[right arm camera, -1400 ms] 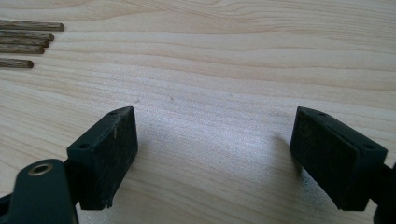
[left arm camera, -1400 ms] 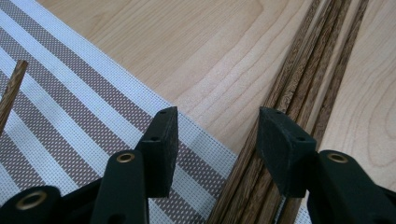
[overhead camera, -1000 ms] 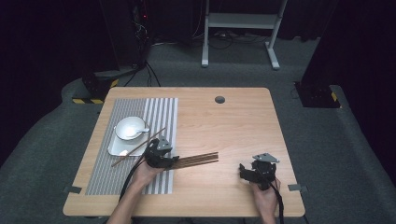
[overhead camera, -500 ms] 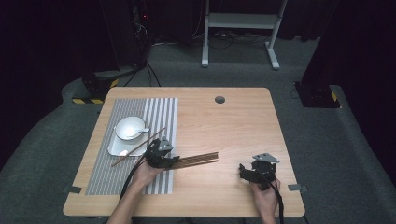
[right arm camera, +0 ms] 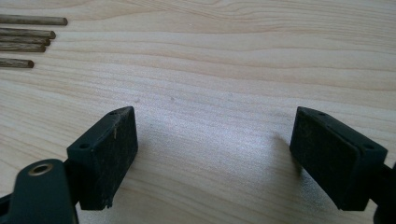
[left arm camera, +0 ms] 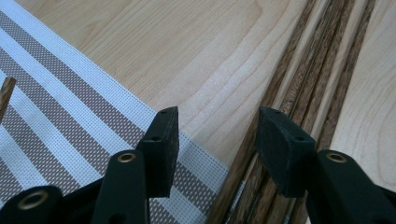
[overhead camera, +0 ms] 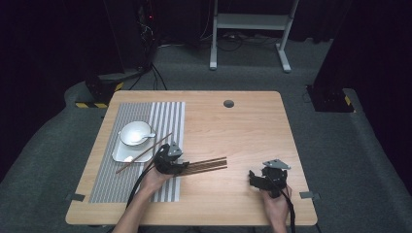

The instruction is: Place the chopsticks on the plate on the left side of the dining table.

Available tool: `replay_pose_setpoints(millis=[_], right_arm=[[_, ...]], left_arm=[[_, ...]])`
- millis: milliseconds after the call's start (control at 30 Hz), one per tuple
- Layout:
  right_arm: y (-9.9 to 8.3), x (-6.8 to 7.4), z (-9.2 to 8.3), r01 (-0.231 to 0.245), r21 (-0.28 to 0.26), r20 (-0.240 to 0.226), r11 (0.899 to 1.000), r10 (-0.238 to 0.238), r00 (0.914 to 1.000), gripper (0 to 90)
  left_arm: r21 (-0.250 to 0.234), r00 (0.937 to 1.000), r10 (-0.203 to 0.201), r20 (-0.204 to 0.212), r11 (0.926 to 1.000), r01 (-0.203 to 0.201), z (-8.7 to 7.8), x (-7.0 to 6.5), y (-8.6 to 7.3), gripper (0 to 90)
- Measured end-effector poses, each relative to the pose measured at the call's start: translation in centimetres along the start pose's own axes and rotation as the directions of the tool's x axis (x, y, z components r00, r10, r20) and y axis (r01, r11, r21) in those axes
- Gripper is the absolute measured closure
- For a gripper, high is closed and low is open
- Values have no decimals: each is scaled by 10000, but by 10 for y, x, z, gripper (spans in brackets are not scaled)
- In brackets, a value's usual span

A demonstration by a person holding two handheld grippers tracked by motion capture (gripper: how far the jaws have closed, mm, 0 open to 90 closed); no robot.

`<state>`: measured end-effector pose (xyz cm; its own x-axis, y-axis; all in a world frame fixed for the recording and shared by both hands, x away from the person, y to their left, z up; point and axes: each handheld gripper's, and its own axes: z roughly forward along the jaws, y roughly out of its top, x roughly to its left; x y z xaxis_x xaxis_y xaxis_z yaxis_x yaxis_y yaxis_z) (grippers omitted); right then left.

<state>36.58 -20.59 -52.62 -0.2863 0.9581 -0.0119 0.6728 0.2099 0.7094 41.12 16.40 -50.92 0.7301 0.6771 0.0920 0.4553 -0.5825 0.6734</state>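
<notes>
The bundle of brown chopsticks [overhead camera: 206,166] lies flat on the wooden table [overhead camera: 252,131], and the left gripper [overhead camera: 171,162] sits right at its near end. Seen along that gripper, in the left gripper view, the chopsticks [left arm camera: 299,93] run away from under its right-hand pad, while the gap between the two pads holds nothing but bare wood and the corner of the striped placemat [left arm camera: 70,121]. So the left gripper [left arm camera: 217,140] stands about half open, with nothing clamped; one pad hovers over or rests on the sticks, and I cannot tell which. Away from the bundle's far tips, well apart, the right gripper [overhead camera: 266,178] rests low over the table, its jaws spread wide over empty wood. In the right gripper view the tips of the chopsticks [right arm camera: 28,39] show far off to the left of the right gripper [right arm camera: 215,149]. Beyond the left gripper, on the placemat [overhead camera: 141,145], a single chopstick [overhead camera: 143,153] leans across a white plate [overhead camera: 127,153] that carries a white bowl [overhead camera: 136,133].
</notes>
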Motion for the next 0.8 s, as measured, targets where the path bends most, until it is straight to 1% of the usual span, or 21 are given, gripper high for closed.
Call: replay_pose_setpoints(millis=[200, 333, 367, 533, 567, 800], right_arm=[[0, 0, 0, 0, 0, 0, 10000, 0, 10000, 147], [0, 0, 0, 0, 1, -2, 10000, 0, 10000, 147], [0, 0, 0, -2, 0, -2, 10000, 2, 10000, 147], [0, 0, 0, 0, 1, 0, 10000, 0, 10000, 147], [0, 0, 0, 3, 0, -2, 10000, -3, 10000, 147], [0, 0, 0, 6, -1, -16, 10000, -6, 10000, 147]], left_arm=[[60, 10000, 90, -1, 9999, -90, 4, -1, 3, 497], [174, 9997, 245, 1, 9995, -245, 8, -1, 6, 515], [211, 9994, 347, 20, 9992, -347, 10, -2, 8, 521], [229, 9988, 484, 41, 9986, -485, 12, -3, 11, 548], [244, 9984, 563, 43, 9981, -564, 13, -3, 12, 559], [127, 9980, 594, 205, 9981, -596, 17, -3, 15, 600]])
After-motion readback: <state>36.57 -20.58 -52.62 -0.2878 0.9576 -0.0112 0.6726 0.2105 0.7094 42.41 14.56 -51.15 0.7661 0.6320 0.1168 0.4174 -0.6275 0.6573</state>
